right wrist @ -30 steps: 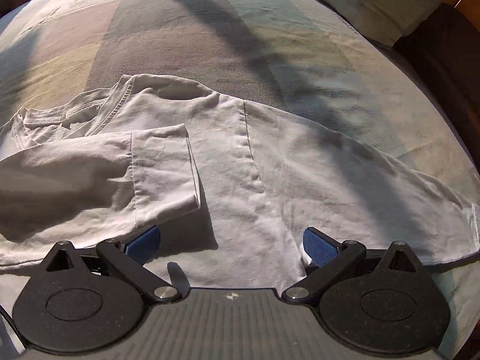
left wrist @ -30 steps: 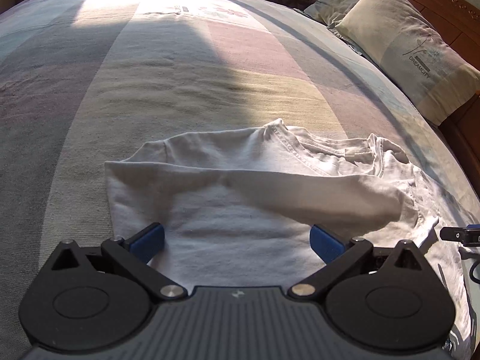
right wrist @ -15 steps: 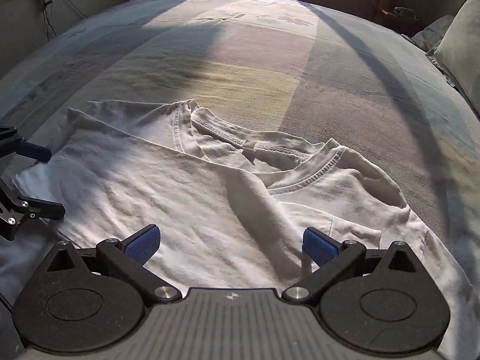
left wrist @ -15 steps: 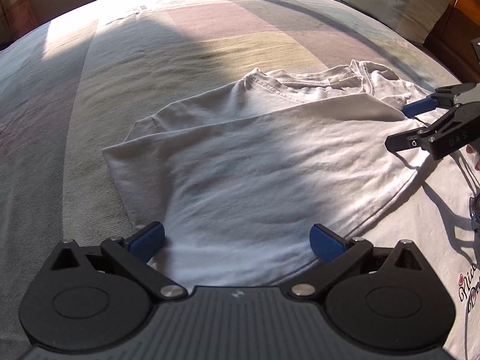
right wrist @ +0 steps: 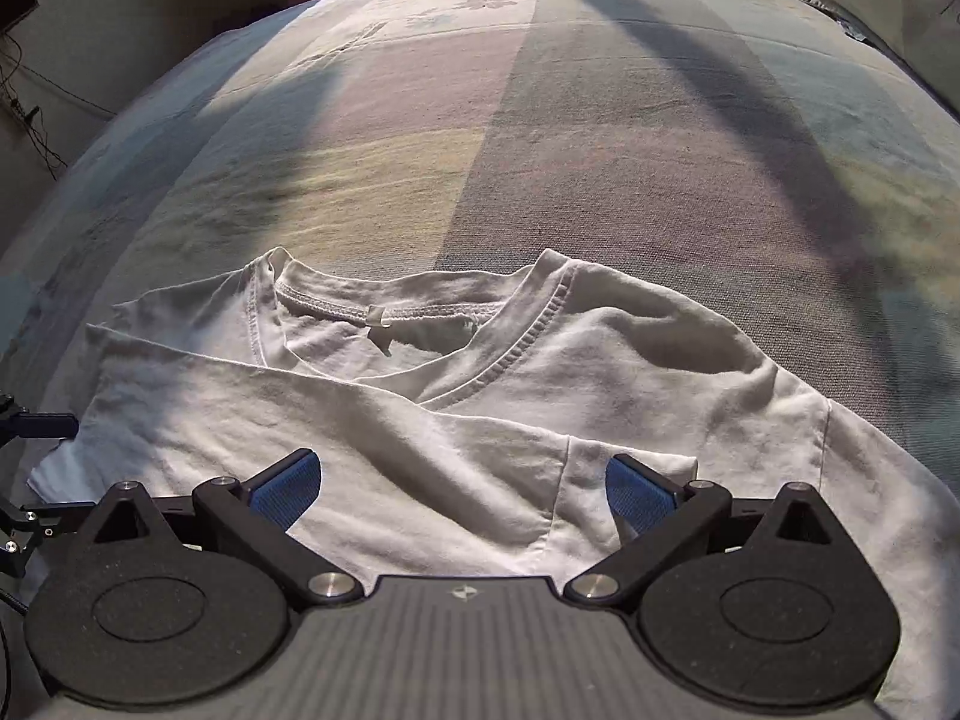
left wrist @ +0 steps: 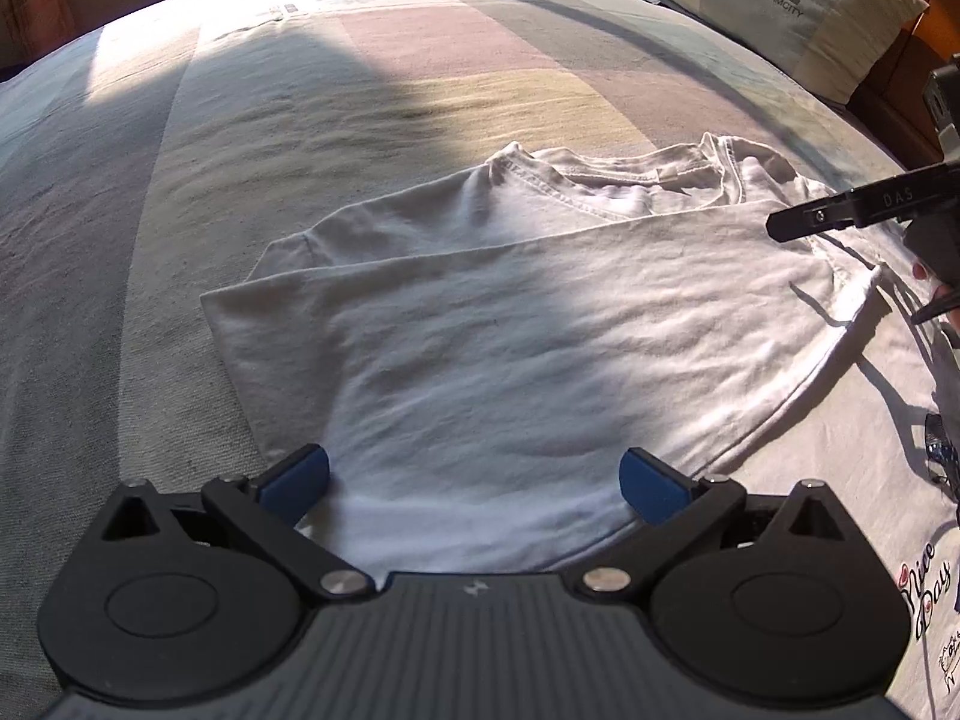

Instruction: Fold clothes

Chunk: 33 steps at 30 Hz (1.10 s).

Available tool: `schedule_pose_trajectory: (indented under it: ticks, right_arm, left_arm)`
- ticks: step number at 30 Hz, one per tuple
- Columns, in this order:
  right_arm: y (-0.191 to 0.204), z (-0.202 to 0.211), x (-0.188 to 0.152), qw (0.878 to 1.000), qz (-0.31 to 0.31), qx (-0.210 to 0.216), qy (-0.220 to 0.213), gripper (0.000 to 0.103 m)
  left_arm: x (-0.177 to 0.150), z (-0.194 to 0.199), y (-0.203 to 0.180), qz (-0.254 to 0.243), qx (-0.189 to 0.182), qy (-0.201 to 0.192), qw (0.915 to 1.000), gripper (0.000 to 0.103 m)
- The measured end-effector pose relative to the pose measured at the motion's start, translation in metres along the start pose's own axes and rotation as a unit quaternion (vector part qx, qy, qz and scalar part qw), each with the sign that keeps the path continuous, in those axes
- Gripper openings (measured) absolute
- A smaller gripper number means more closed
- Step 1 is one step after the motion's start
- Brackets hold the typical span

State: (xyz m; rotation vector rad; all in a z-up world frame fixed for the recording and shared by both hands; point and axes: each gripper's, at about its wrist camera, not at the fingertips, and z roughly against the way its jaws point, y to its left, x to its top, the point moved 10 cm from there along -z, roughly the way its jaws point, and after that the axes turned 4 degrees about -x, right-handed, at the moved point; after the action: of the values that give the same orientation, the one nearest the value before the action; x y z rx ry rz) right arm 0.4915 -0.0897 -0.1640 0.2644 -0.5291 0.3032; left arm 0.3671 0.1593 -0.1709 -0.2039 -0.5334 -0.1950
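Observation:
A white T-shirt (left wrist: 540, 324) lies on the bed with one side folded across its body; its collar (right wrist: 420, 324) faces away from me. My left gripper (left wrist: 474, 480) hovers open over the shirt's near edge, blue pads wide apart with nothing between them. My right gripper (right wrist: 462, 486) is open too, above the folded sleeve (right wrist: 624, 468). In the left wrist view a black finger (left wrist: 864, 210) of the right gripper reaches in from the right, over the shirt's far corner. At the left edge of the right wrist view, the left gripper's fingers (right wrist: 42, 426) show.
The bed (left wrist: 420, 90) is covered by a pastel patchwork spread. Pillows (left wrist: 762, 6) lie against a wooden headboard at the far right. Another white garment with printed lettering (left wrist: 918, 588) lies at the right edge of the left wrist view. Cables hang on the wall (right wrist: 30, 114) at left.
Both views swung round over the last second and now look across the shirt toward its collar. The folded side lies flat across the body. Both grippers stayed open.

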Motion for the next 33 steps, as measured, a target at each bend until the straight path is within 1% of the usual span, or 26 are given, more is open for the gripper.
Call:
schedule_pose_trajectory:
  ticks: [2, 3, 5, 7, 9, 10, 12, 13, 15, 16, 17, 19, 21, 23, 25, 27, 30, 33]
  right_arm:
    - [-0.014, 0.000, 0.005, 0.999, -0.008, -0.033, -0.008, 0.103]
    - [-0.021, 0.004, 0.009, 0.998, -0.026, -0.050, -0.013, 0.103]
    - [-0.024, 0.014, 0.013, 0.997, -0.052, -0.049, -0.027, 0.103]
    - [-0.014, 0.028, 0.014, 0.998, -0.037, -0.043, -0.041, 0.103]
    - [0.007, 0.036, 0.007, 0.998, 0.011, -0.038, -0.045, 0.103]
    - [0.016, 0.038, 0.002, 0.998, 0.033, -0.036, -0.045, 0.103]
    - [0.033, 0.032, -0.018, 0.996, 0.079, -0.031, -0.021, 0.103]
    - [0.034, 0.027, -0.030, 0.995, 0.093, -0.037, -0.008, 0.103]
    - [0.033, 0.017, -0.054, 0.992, 0.116, -0.054, 0.019, 0.103]
    - [0.032, 0.017, -0.058, 0.991, 0.119, -0.054, 0.014, 0.103]
    - [0.032, 0.020, -0.059, 0.991, 0.121, -0.053, 0.003, 0.103]
    - [0.030, 0.020, -0.060, 0.992, 0.112, -0.052, 0.003, 0.103]
    - [0.030, 0.018, -0.058, 0.992, 0.110, -0.058, 0.003, 0.103]
    - [0.031, 0.017, -0.057, 0.992, 0.109, -0.065, 0.004, 0.103]
    - [0.031, 0.016, -0.056, 0.992, 0.104, -0.070, 0.007, 0.103]
    - [0.031, 0.019, -0.055, 0.992, 0.097, -0.078, 0.014, 0.103]
    - [0.035, 0.031, -0.053, 0.994, 0.083, -0.066, 0.006, 0.103]
    - [0.043, 0.042, -0.059, 0.995, 0.079, -0.060, 0.001, 0.103]
  left_arm:
    - [0.001, 0.002, 0.000, 0.002, 0.001, 0.003, 1.0000, 0.102]
    - [0.001, 0.003, 0.000, 0.004, 0.002, 0.004, 1.0000, 0.102]
    - [0.004, 0.006, 0.000, 0.004, 0.003, -0.004, 1.0000, 0.102]
    - [0.007, 0.009, -0.003, -0.007, 0.007, -0.015, 0.9998, 0.102]
    - [0.009, 0.009, -0.008, -0.028, 0.013, -0.021, 0.9993, 0.102]
    - [0.006, 0.005, -0.011, -0.040, 0.015, -0.014, 0.9990, 0.102]
    - [-0.001, -0.004, -0.013, -0.059, 0.021, 0.007, 0.9980, 0.102]
    - [-0.004, -0.006, -0.012, -0.056, 0.021, 0.011, 0.9981, 0.102]
    - [0.000, 0.001, -0.008, -0.037, 0.018, 0.002, 0.9991, 0.102]
    - [0.006, 0.006, -0.006, -0.031, 0.015, -0.012, 0.9993, 0.102]
    - [0.013, 0.011, -0.004, -0.026, 0.012, -0.025, 0.9993, 0.102]
    - [0.028, 0.014, 0.000, -0.032, 0.007, -0.044, 0.9985, 0.102]
    - [0.040, 0.003, 0.008, -0.037, 0.014, -0.047, 0.9981, 0.102]
    - [0.045, -0.014, 0.022, -0.027, 0.027, -0.044, 0.9983, 0.102]
    - [0.044, -0.028, 0.039, -0.022, 0.052, -0.038, 0.9977, 0.103]
    - [0.049, -0.021, 0.045, -0.018, 0.071, -0.042, 0.9964, 0.102]
    - [0.048, 0.003, 0.038, 0.002, 0.044, -0.061, 0.9972, 0.102]
    - [0.031, 0.021, 0.008, -0.023, -0.002, -0.059, 0.9980, 0.102]
